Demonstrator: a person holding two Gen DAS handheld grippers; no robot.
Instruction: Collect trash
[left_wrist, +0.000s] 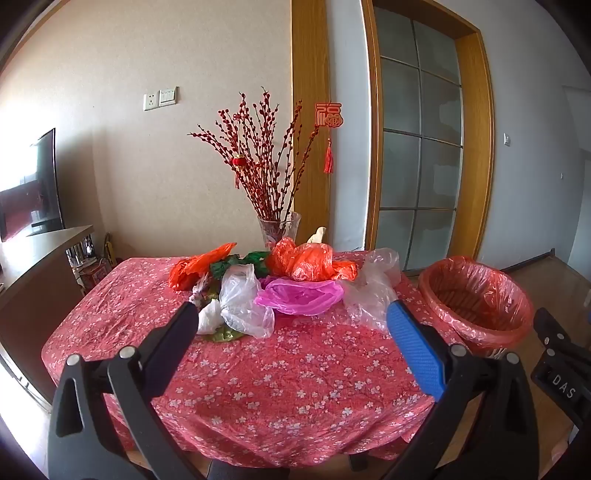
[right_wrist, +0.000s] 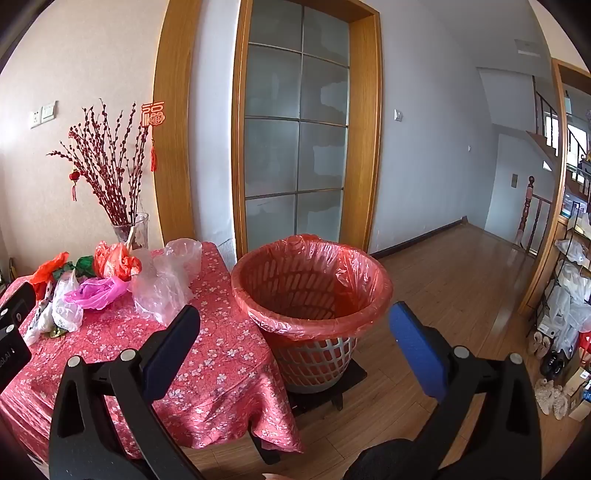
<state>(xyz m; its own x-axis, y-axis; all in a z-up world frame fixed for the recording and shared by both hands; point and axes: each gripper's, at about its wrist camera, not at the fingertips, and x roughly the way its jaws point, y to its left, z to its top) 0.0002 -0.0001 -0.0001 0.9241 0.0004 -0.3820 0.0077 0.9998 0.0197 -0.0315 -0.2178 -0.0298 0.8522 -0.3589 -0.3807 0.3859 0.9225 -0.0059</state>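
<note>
My left gripper (left_wrist: 291, 317) hangs above the near part of the table (left_wrist: 295, 387), fingers spread wide, nothing between them — released. My right gripper (right_wrist: 295, 321) is likewise spread and empty, hanging over the table's right edge and facing the bin (right_wrist: 312, 306).

Trash sits in a heap at the far middle of the table, on the red floral cloth (right_wrist: 207, 354): an orange bag (left_wrist: 310, 264) at the back, a second orange bag (left_wrist: 195, 267) at the left, a green wrapper (left_wrist: 240, 262) between them, a pink bag (left_wrist: 301, 297) in front, a clear bag (left_wrist: 245, 302) just left of the pink one, another clear bag (left_wrist: 371, 291) on the right, and a small white wad (left_wrist: 211, 319) at the near left edge of the heap. Something gold (left_wrist: 223, 335) lies under the clear bag — can't tell what it is.

Behind the heap stands a glass vase (left_wrist: 279, 229) with red branches (left_wrist: 262, 155). The bin is just right of the table, on the wood floor (right_wrist: 454, 295), lined with an orange liner (right_wrist: 354, 284); I see nothing inside it. Both grippers are well apart from the trash, touching nothing.
</note>
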